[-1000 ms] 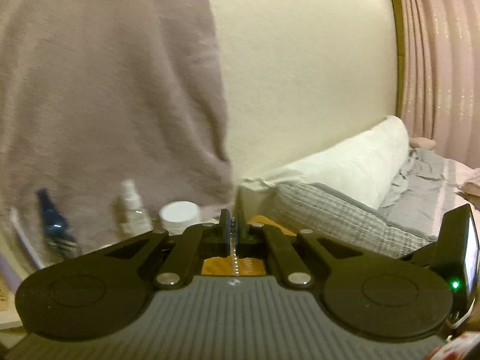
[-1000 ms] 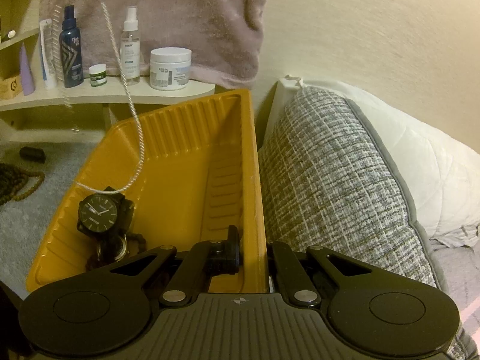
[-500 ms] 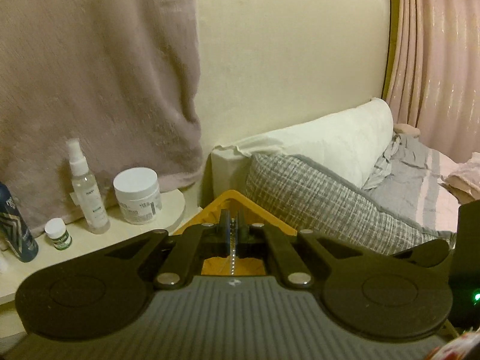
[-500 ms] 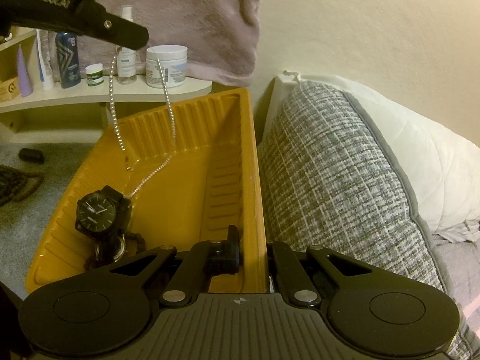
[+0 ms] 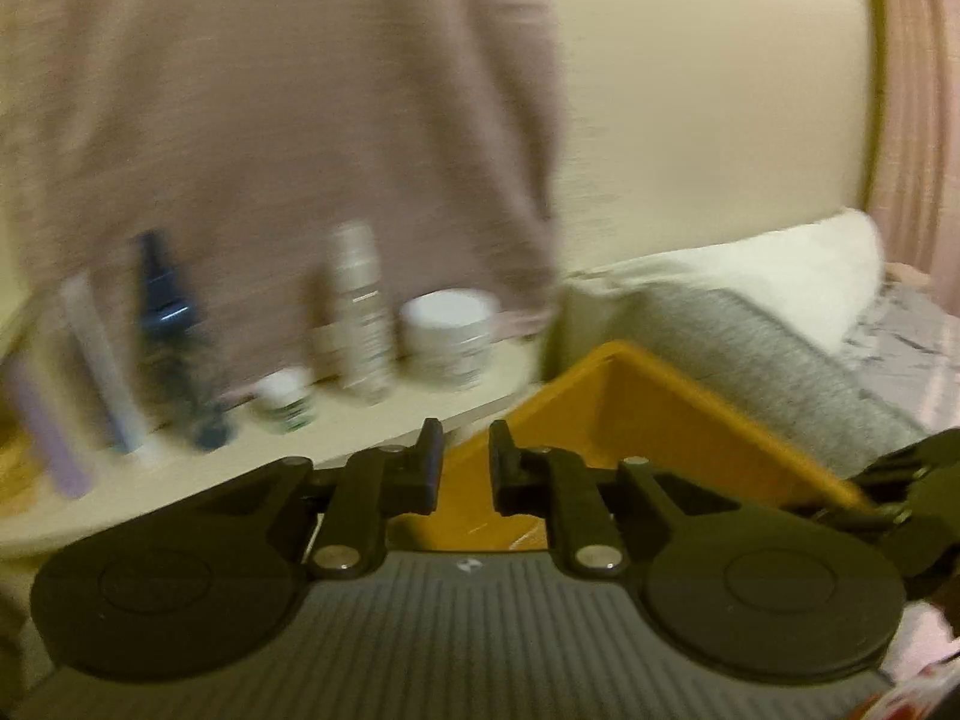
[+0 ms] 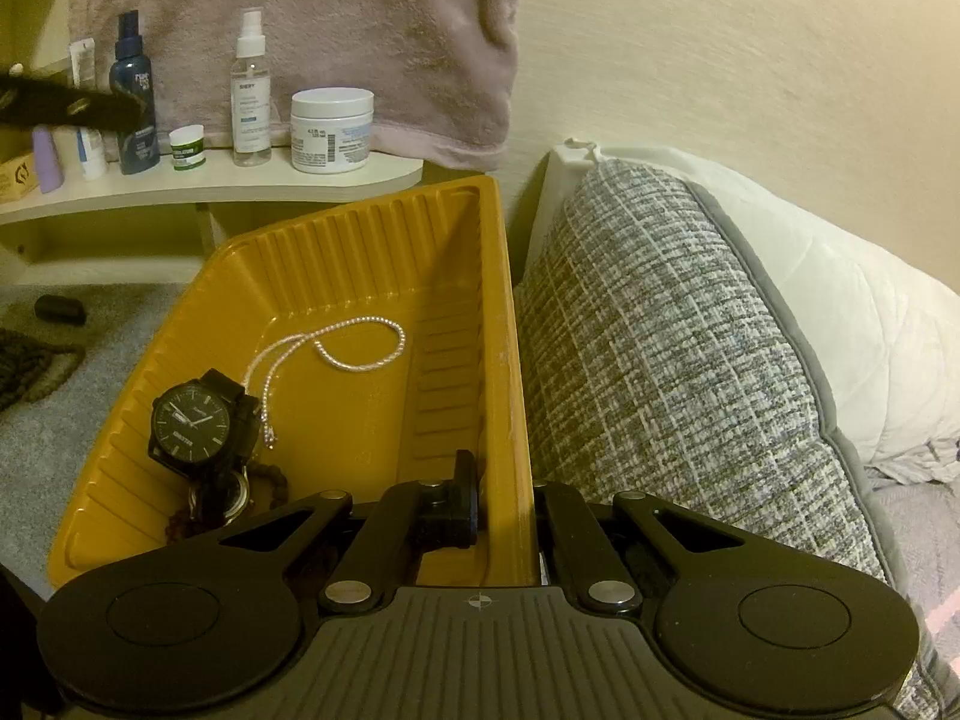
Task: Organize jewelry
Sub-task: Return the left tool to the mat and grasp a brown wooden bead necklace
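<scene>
The yellow bin (image 6: pixel 456 276) fills the middle of the right wrist view, with a grey checked pillow (image 6: pixel 672 372) touching its right wall. The right gripper (image 6: pixel 507 501) has its jaws closed on that wall's rim and steadies the bin. On the bin floor lie a black watch (image 6: pixel 192 420) at lower left and, touching it, a silver chain (image 6: pixel 336 348) in a loose loop toward the centre. The left gripper (image 5: pixel 465 462) hangs over the near corner; its jaws are opening and nothing is between them. To do this release well, I think the left hand should rise straight, so no link catches. Only the right view shows the jewelry; the left view is blurred and shows mostly the shelf (image 5: pixel 384 420) with bottles.
</scene>
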### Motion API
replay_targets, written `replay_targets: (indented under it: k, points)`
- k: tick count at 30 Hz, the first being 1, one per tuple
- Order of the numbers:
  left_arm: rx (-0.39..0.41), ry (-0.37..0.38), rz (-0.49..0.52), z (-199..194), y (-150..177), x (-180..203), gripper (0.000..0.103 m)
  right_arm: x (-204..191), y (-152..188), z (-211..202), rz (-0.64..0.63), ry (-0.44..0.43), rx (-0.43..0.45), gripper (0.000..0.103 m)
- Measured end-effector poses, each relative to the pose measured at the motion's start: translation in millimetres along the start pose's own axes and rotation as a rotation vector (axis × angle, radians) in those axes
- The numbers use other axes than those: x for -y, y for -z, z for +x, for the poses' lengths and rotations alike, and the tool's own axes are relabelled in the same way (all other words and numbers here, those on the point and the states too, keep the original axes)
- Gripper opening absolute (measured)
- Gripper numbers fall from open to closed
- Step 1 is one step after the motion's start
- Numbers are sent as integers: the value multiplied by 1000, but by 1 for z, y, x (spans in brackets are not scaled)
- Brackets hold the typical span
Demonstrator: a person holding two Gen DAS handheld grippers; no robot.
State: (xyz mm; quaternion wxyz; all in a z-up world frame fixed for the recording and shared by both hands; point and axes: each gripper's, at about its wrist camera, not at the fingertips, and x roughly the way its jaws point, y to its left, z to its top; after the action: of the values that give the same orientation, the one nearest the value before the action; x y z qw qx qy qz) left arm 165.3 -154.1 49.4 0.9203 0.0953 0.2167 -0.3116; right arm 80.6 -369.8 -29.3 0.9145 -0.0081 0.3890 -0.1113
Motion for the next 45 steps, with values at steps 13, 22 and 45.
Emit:
replay_targets:
  k: [13,22,45]
  points:
    - [-124,-332,-155,-54,99,-85,20,-3,0,2,-14,12,-7,3]
    - [-183,-451,-160,-58,135,-123,27,-3,-1,3,-30,17,-13,3]
    - [-369,-466,263,-7,167,-146,10,-3,0,4,-47,24,-15,4]
